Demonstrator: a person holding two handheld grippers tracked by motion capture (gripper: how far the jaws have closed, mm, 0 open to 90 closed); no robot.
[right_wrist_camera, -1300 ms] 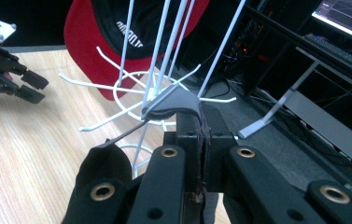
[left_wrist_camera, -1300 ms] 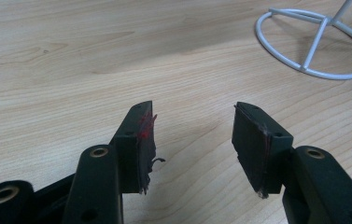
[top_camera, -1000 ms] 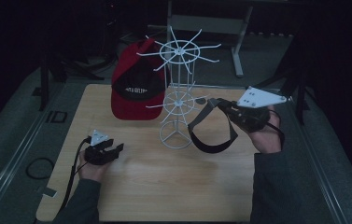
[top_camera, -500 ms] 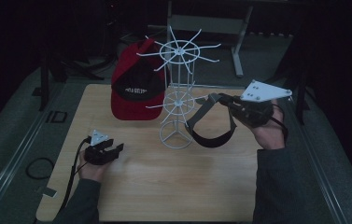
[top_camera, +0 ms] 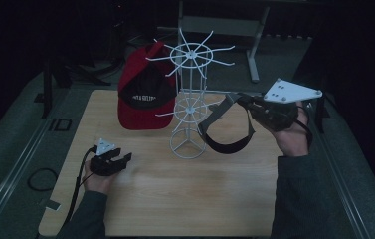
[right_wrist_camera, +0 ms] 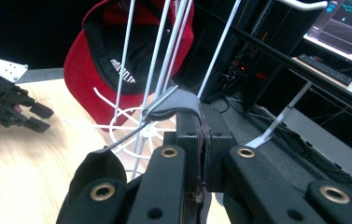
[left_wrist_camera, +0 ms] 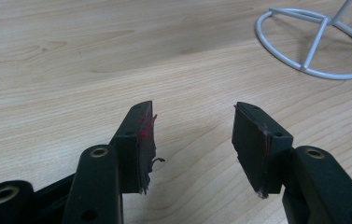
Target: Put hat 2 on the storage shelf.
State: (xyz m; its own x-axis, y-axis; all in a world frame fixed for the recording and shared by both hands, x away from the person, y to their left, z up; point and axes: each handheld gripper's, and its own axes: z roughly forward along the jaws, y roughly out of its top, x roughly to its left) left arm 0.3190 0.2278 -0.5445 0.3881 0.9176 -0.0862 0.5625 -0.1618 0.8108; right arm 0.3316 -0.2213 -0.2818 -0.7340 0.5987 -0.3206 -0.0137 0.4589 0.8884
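Black cap: up off the table, hanging in the air just right of the rack's lower tier, its curved brim drooping toward the tabletop; in the right gripper view the grey strap end peeks out above the jaws and touches a wire prong.
Right gripper: jaws pressed together, pinching the black cap's back edge; it's held level, pointing at the rack, grey plate on top.
White wire rack: upright mid-table, two tiers of spoke-like prongs on a ring base; the lower prongs reach out right at the black cap's edge, so it's tight there.
Red cap: hung on the rack's far-left side, tilted, its lower rim close to the table; well apart from the black cap.
Left gripper: low over the table's near-left part, jaws spread with nothing between them, bare wood showing in the gap; well clear of the rack base.
Wooden table: the whole near half lies open, plenty of room between the two hands and toward the front edge.
Table edges: dark grey rails run down both sides; the right hand sits close to the right edge.
Beyond the table: dark room, a grey-legged stand behind the rack.
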